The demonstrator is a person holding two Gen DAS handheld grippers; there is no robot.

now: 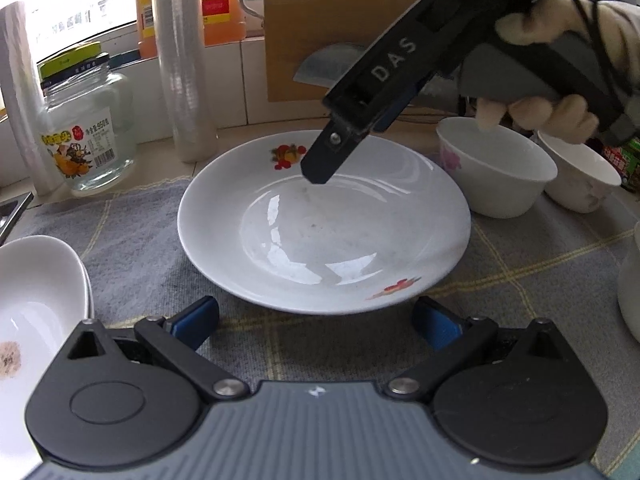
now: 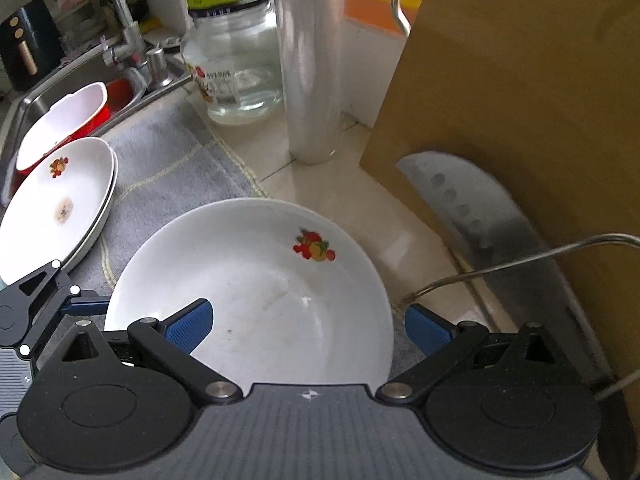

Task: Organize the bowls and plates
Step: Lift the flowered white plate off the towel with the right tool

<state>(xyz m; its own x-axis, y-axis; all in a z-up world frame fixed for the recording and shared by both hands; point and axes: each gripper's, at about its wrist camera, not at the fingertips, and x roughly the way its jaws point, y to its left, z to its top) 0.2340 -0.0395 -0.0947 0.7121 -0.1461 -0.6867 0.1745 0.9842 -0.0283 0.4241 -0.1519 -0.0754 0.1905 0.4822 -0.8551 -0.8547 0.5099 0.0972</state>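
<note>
The fruit-patterned plate (image 1: 324, 224) is lying flat on the grey cloth (image 1: 132, 248) covering the bench, between a stack of plates (image 2: 60, 200) near the sink and two bowls (image 1: 496, 168). The left tool (image 1: 316, 322) is being held spread wide at the plate's near rim, with nothing gripped. The right tool (image 2: 308, 326) is being lowered over the plate, its jaws also wide and empty. Judging by this, a pick-up is being prepared; next, one rim probably needs straddling and pinching before the plate is carried to the stack.

Glass jar (image 1: 86, 120), cleaver (image 2: 480, 216), cutting board (image 2: 520, 100).
</note>
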